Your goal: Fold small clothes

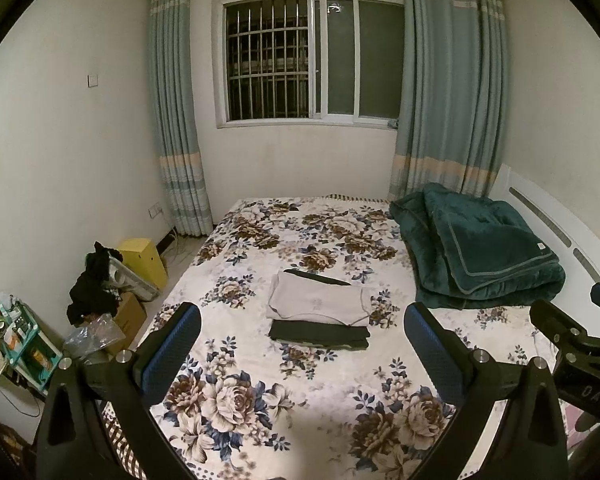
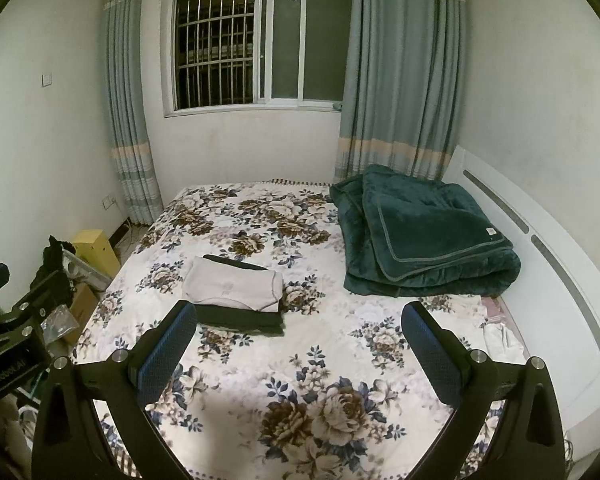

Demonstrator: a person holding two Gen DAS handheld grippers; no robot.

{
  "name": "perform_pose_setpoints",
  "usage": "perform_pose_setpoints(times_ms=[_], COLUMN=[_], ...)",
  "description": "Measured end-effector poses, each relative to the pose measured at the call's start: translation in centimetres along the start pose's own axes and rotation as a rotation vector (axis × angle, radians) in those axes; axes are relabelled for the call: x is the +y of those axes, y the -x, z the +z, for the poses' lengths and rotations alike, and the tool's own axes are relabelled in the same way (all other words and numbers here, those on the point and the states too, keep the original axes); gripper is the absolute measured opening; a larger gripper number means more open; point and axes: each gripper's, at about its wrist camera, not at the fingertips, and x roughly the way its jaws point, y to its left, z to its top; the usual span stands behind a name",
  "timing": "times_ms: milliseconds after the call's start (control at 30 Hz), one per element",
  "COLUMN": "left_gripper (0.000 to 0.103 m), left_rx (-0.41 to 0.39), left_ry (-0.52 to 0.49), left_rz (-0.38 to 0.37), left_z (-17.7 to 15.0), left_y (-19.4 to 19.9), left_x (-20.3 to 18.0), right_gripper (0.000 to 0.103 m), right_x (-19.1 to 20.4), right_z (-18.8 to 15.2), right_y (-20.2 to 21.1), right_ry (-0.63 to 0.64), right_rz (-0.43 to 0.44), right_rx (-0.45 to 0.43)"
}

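Both your grippers, left gripper [image 1: 302, 344] and right gripper [image 2: 300, 340], gape wide, empty. 2 folded garments, beige top [image 1: 320, 300] on dark garment [image 1: 320, 334], stacked mid-bed [image 1: 260, 380]. Folding looks done; next, find any unfolded item.

Two wrist views, side by side above the bed's near edge

Each looks forward along its open fingers across the floral bedspread [image 1: 300, 360] toward the window [image 1: 312, 60]; both share the folded clothes [image 2: 232, 292], green blanket [image 2: 424, 240] and curtains, from well back.
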Motion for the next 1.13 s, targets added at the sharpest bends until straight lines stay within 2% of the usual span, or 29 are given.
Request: perform_pose_setpoints(times_ms=[1133], left_gripper=[0.103], left_rx=[-0.006], left_ry=[-0.004], left_rz=[-0.001], left_z=[-0.44], left_y=[0.02], left_x=[0.14], right_gripper=[0.103], right_x=[-0.58], right_z=[-0.06], right_y=[-0.12], right_ry=[-0.002], right_rz=[-0.004], right_rx=[0.000])
